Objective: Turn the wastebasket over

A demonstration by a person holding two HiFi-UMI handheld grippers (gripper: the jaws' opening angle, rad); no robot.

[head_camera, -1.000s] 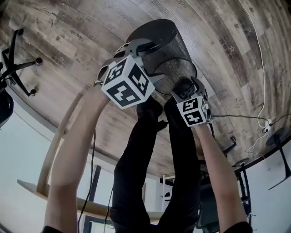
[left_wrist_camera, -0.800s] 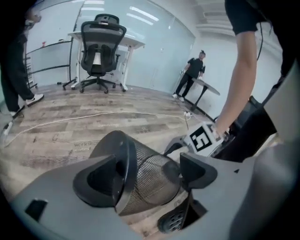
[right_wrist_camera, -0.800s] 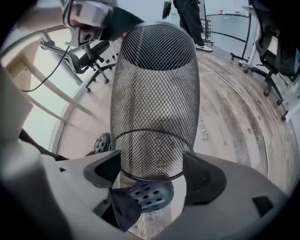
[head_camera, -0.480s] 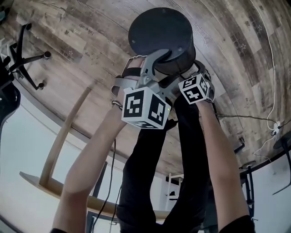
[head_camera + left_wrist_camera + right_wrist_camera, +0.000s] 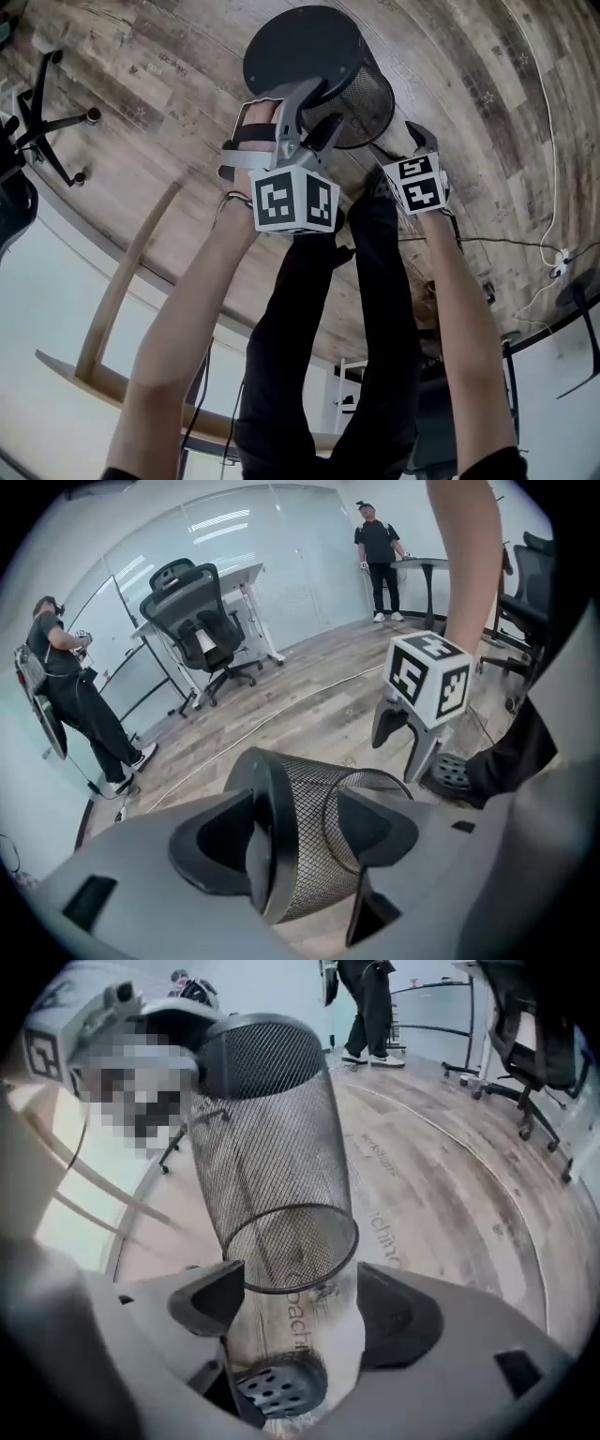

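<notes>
The black mesh wastebasket (image 5: 319, 56) hangs tilted above the wooden floor, solid base up and to the left, open mouth down toward the right. My left gripper (image 5: 314, 108) is shut on its base edge. Its jaws have just been closing, and the thick base rim (image 5: 267, 846) stands between the pads with mesh (image 5: 309, 836) against the right one. My right gripper (image 5: 394, 155) is open and holds nothing. The basket's mouth rim (image 5: 291, 1246) hovers just beyond its fingertips (image 5: 211, 1297). The right gripper (image 5: 403, 747) also shows in the left gripper view, apart from the basket.
My black shoe (image 5: 277, 1387) is on the floor below the right gripper. An office chair (image 5: 202, 611) and desk stand farther off, and two people (image 5: 66, 696) (image 5: 380, 546) are in the room. A cable (image 5: 548, 187) runs along the floor at right; a chair base (image 5: 47, 112) sits at left.
The basket has tipped from base-up to slanted, its base swinging left. The left gripper's jaws have closed onto the base edge. The right gripper has drawn back from the basket toward the right.
</notes>
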